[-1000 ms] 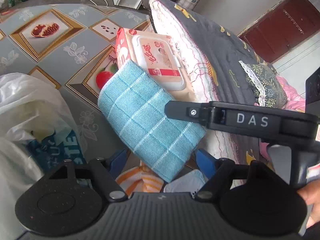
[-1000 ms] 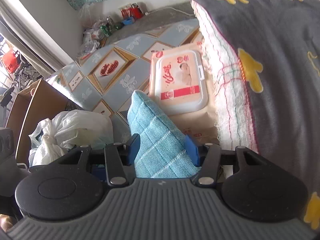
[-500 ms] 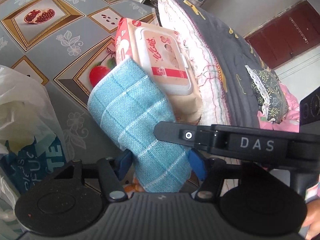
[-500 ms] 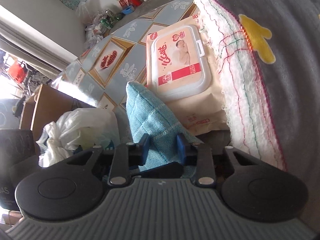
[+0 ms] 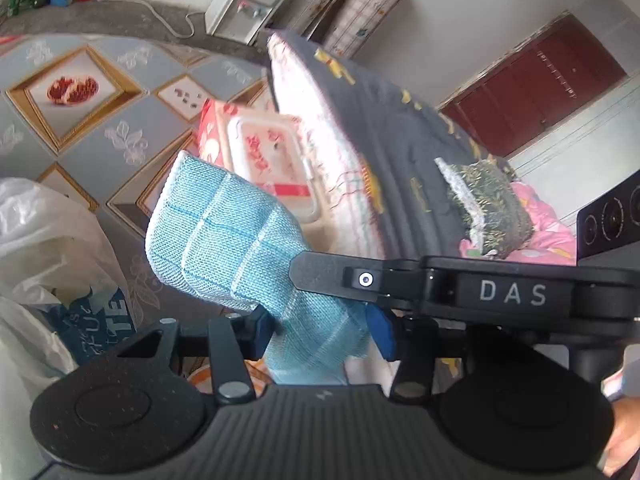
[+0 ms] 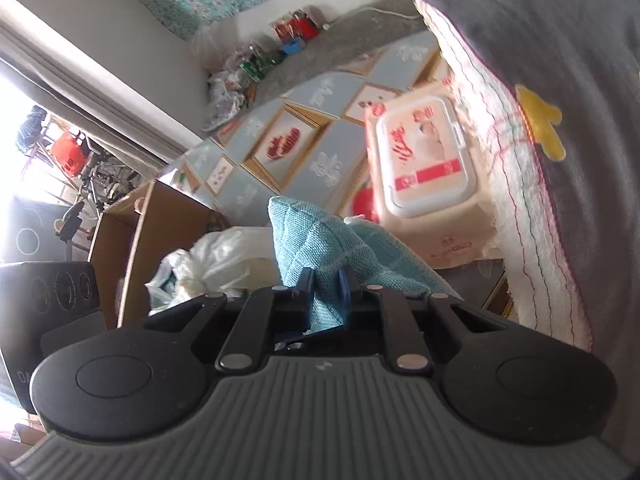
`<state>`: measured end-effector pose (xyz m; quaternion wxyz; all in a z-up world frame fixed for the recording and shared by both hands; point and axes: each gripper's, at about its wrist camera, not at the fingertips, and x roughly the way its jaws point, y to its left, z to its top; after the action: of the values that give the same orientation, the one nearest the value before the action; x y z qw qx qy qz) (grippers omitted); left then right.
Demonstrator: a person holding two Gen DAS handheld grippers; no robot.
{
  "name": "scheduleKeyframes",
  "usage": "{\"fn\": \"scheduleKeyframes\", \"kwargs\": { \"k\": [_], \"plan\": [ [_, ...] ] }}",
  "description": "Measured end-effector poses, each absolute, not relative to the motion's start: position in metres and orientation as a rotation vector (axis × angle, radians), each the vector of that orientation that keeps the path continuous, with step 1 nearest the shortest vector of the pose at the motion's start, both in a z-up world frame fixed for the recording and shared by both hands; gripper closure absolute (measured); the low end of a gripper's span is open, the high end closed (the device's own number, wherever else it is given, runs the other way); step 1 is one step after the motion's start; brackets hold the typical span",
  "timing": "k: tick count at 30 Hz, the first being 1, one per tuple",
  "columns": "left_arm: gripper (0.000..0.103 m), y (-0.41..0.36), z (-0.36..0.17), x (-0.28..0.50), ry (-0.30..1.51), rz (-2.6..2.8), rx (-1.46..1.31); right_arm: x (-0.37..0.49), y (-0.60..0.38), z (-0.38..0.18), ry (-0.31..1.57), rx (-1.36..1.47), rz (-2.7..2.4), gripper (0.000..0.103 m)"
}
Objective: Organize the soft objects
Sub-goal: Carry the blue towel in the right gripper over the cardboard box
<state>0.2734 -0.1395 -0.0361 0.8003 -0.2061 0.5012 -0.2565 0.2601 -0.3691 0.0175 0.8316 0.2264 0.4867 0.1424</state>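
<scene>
Blue and floppy, our washcloth hangs in the air above the wet-wipes pack. Our right gripper pinches a fold tight. Our left gripper is closing around its lower end. It is light, so we hold the edges.

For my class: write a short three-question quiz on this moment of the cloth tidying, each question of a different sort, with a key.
1. True or false: both grippers have the blue cloth between their fingers.
2. What lies directly beside the grey blanket on the patterned table cover? A) wet wipes pack B) book C) shoe
3. Fill in: left of the cloth sits a white plastic ____.

Key: 1 true; 2 A, the wet wipes pack; 3 bag.
</scene>
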Motion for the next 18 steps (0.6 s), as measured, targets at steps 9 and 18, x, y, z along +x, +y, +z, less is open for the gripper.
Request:
{"fn": "scheduleKeyframes", "kwargs": {
  "k": [9, 18],
  "plan": [
    [0.054, -0.108, 0.021, 0.239, 0.96, -0.571, -0.435, 0.221, -0.341, 0.079, 0.924, 0.481, 0.361, 0.092],
    [0.055, -0.015, 0.066, 0.188, 0.879, -0.44, -0.317, 0.201, -0.242, 0.101, 0.87, 0.536, 0.539, 0.092]
  ]
}}
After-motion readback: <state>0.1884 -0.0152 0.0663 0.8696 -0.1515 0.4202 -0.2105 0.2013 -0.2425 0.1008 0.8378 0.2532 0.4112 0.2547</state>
